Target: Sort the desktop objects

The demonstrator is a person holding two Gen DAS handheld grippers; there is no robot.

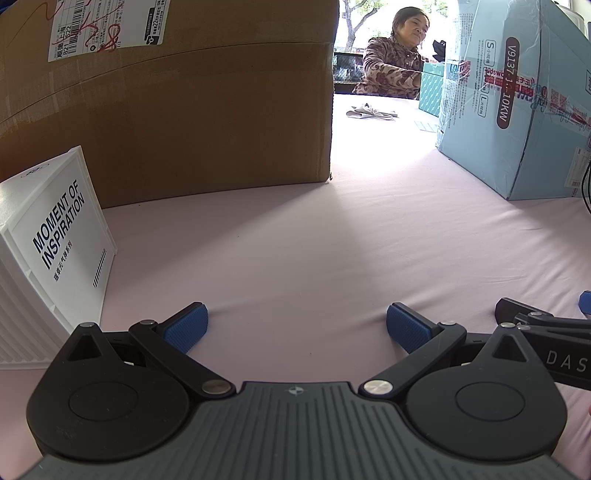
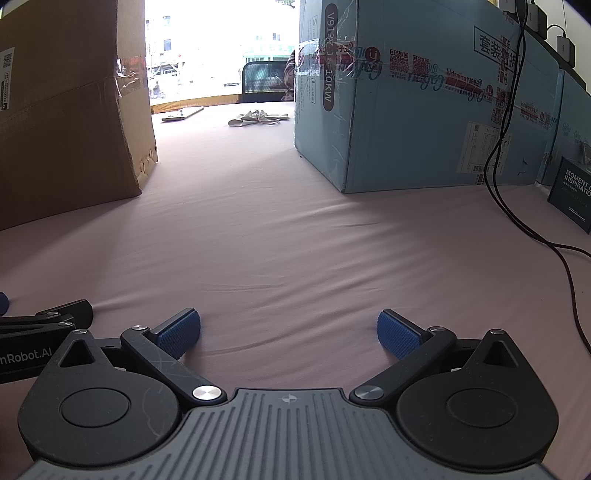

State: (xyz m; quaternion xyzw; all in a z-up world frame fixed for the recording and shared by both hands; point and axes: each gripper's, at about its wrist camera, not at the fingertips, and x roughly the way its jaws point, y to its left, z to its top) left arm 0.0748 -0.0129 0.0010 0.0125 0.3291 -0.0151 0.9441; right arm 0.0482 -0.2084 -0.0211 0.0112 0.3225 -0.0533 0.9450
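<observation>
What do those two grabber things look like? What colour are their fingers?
The left gripper and right gripper look the same. Each has black linkage arms with silver rivets, round black discs at the base, a ribbed grey body with a small cross mark, and textured blue pads on the fingertips. White lettering runs along their sides.

A pale pink cloth (image 2: 295,236) covers the table, lightly creased. At ten o'clock stands a big brown cardboard box (image 1: 177,110), and at two o'clock a light blue carton (image 2: 424,103). Between them, at twelve, a bright window (image 2: 221,48) floods the far end with daylight, trees (image 1: 358,14) showing outside. A person in a patterned top (image 1: 391,70) sits at the far side, beside a dark chair (image 2: 264,83).
</observation>
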